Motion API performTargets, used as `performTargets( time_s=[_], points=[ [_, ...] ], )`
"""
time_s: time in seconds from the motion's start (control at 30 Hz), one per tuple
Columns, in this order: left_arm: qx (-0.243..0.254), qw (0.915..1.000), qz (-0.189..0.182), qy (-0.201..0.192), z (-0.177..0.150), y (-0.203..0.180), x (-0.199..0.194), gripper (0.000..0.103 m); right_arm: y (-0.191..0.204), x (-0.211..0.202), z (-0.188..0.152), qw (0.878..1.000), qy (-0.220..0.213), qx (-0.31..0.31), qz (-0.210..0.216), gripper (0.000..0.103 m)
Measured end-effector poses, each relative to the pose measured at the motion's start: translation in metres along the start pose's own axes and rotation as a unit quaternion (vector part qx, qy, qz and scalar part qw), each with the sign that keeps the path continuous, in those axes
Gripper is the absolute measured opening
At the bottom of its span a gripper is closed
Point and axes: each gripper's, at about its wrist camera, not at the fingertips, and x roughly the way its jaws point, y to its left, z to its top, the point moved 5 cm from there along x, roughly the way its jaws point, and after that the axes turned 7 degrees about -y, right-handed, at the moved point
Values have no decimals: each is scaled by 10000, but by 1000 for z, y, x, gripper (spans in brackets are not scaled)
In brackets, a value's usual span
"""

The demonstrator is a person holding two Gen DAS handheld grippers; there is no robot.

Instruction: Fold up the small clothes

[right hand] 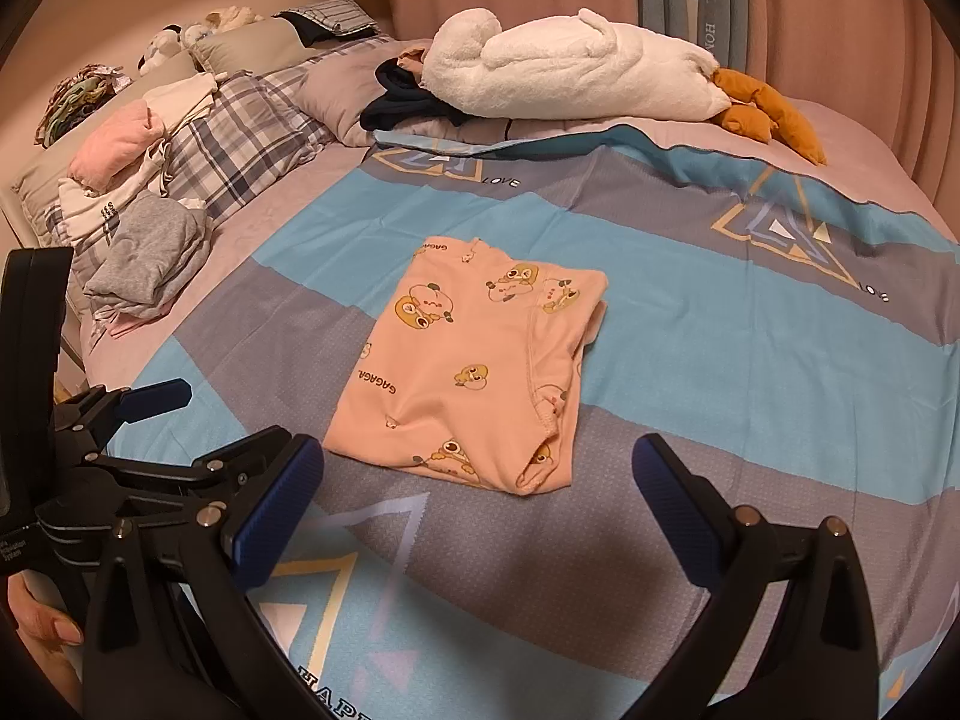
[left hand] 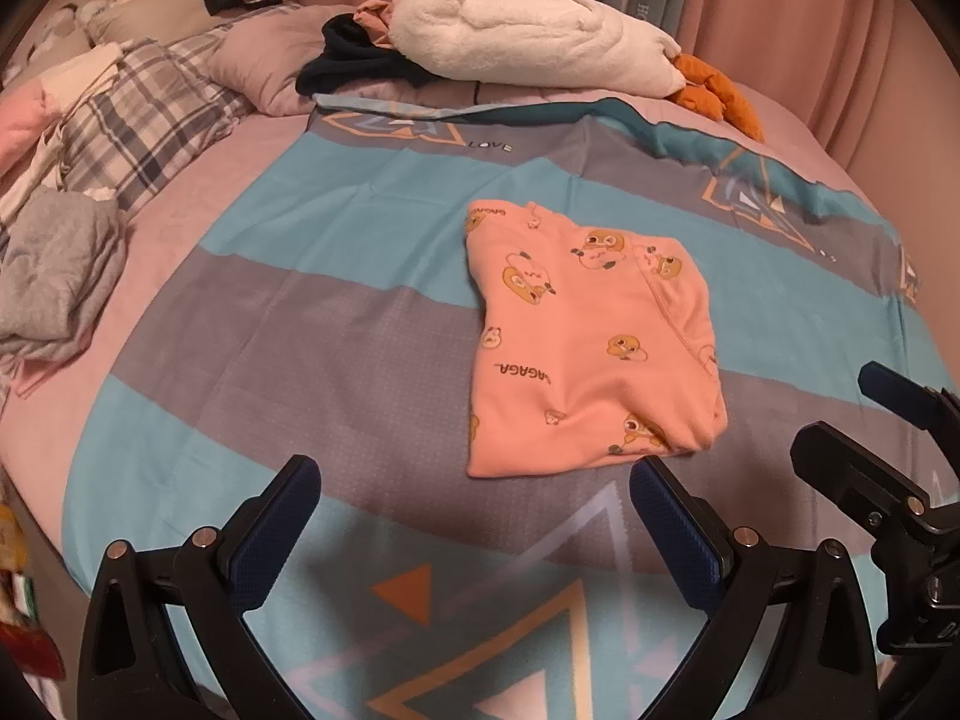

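Pink cotton, printed with cartoon ducks and the word GAGAGA, makes up the small garment (left hand: 591, 336) under inspection; it lies flat on the blue-and-grey striped bedspread (left hand: 336, 324), roughly at that spread's middle, well short of the white plush goose (left hand: 534, 36) at the far edge. Garment is already folded into a compact, roughly rectangular packet, long axis running away from the tongs toward the goose, with a seamed flap turned over along its right side and a rolled bulge at the near right corner. Left gripper (left hand: 474, 531) hovers released, jaws wide apart, nothing between them; the packet's near hem sits just beyond and slightly right of its right pad. Right gripper (right hand: 480, 507) is likewise spread and empty, with the near hem lying almost centred ahead of its gap. Judgement: both are near, the right one better aligned. A grey folded pile (right hand: 150, 252) rests beside the spread's left border.
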Motion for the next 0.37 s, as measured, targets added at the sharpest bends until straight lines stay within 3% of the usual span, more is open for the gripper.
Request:
performTargets(
  time_s=[0.37],
  points=[
    [-54, 10000, 3, -10, -1, 1, 1, 102, 0, 1, 0, 10000, 8, 10, 17, 103]
  ],
)
